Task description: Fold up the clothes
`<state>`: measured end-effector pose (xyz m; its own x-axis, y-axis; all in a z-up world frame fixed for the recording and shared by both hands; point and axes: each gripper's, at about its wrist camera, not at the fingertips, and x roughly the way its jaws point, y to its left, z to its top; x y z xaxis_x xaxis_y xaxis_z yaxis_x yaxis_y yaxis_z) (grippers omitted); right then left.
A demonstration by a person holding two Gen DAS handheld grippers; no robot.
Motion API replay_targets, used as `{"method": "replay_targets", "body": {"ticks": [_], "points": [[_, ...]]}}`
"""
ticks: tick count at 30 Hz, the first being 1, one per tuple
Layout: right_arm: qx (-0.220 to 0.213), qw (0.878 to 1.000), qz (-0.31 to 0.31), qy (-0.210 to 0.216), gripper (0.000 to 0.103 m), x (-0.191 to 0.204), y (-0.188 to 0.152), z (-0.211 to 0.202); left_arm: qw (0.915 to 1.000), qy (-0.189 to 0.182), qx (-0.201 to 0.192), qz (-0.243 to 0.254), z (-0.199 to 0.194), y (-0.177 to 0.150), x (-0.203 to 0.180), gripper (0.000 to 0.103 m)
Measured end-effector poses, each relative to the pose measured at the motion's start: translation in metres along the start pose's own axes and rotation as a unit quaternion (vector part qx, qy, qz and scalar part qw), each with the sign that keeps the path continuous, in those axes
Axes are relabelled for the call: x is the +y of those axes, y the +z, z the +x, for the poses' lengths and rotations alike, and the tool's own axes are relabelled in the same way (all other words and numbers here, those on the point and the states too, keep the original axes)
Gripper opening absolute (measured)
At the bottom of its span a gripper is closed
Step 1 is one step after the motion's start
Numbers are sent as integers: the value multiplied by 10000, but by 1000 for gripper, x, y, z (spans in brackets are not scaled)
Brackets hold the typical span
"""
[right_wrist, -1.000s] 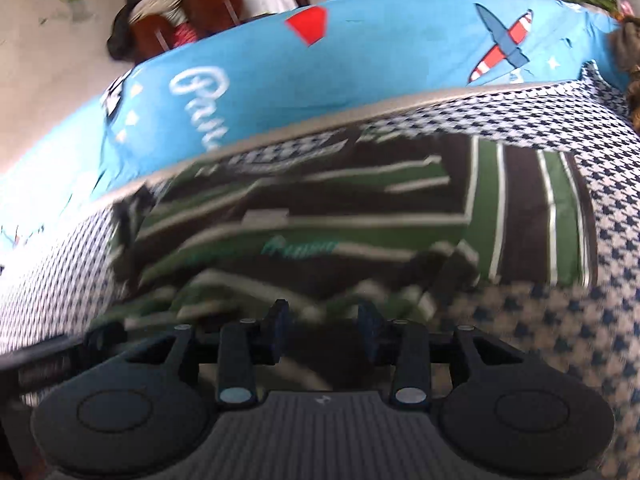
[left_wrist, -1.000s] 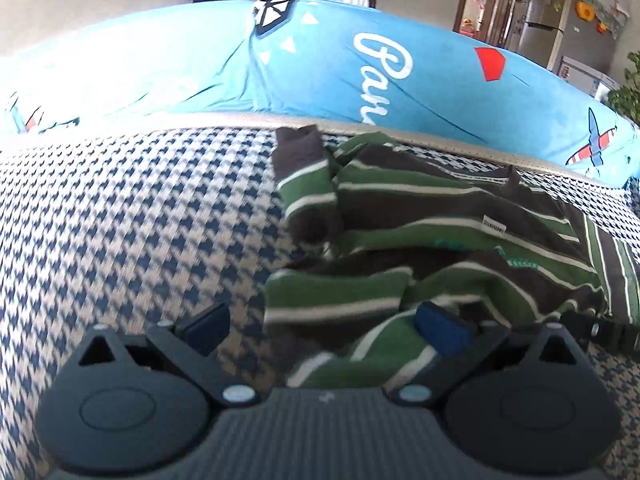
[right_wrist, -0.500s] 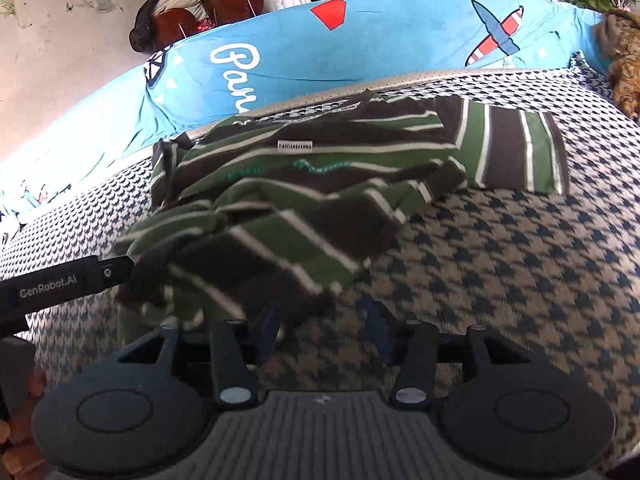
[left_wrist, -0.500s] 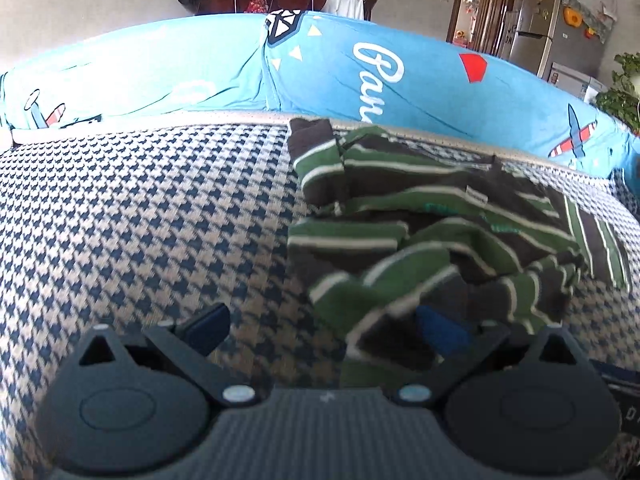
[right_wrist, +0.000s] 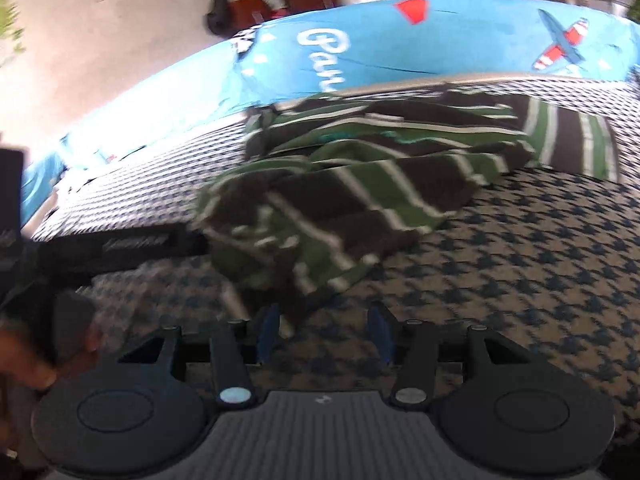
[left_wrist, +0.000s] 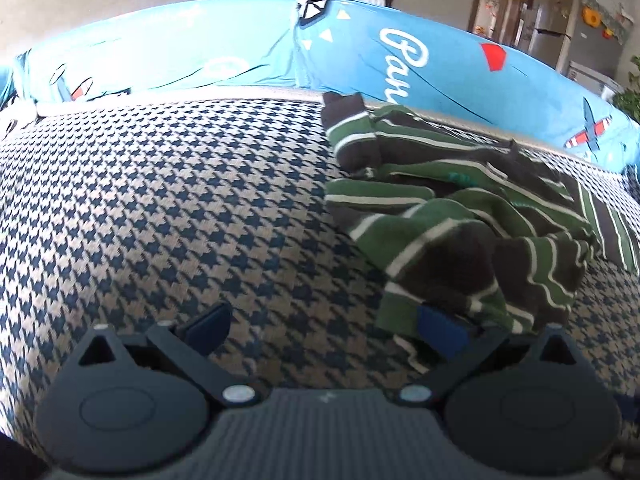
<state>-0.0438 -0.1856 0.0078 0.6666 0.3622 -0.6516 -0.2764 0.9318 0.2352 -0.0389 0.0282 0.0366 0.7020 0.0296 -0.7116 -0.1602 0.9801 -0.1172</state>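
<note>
Shirt [left_wrist: 460, 208] lay bunched on the sofa [left_wrist: 180, 200] from twelve to two o'clock of the wide-open left claw [left_wrist: 324, 320], nearer the right claw [right_wrist: 324, 330], also open and empty.

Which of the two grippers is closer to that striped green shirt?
Roughly even. Left gripper: shirt hem drapes over one finger. Right gripper: hem at its finger.

Bright daylight, fisheye warp, right-view blur
</note>
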Motion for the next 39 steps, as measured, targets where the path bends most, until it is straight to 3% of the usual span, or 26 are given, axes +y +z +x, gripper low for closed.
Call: {"method": "replay_targets", "body": {"ticks": [8,13,20,23,25,27,39], "points": [[8,9989,-412,212,50,30,-4,15,9999,-13,-1,-137,2,2,3,103],[-22,9971,-754,-54,58,44,-11,27,9998,-31,19,-178,4,3,1,103],[-200,9928,-1115,-395,57,50,-17,33,9997,-12,45,-260,6,3,2,103],[-306,9926,-1061,-510,43,48,-17,34,9995,-6,72,-304,7,3,3,103],[-385,9915,-1040,-680,20,46,-16,35,9994,-7,86,-336,8,2,4,103],[-410,9919,-942,-749,11,43,-14,35,9993,-9,103,-351,8,2,5,103],[-752,9891,-433,-1192,8,22,-12,-5,9995,176,89,-231,5,-2,6,103]]}}
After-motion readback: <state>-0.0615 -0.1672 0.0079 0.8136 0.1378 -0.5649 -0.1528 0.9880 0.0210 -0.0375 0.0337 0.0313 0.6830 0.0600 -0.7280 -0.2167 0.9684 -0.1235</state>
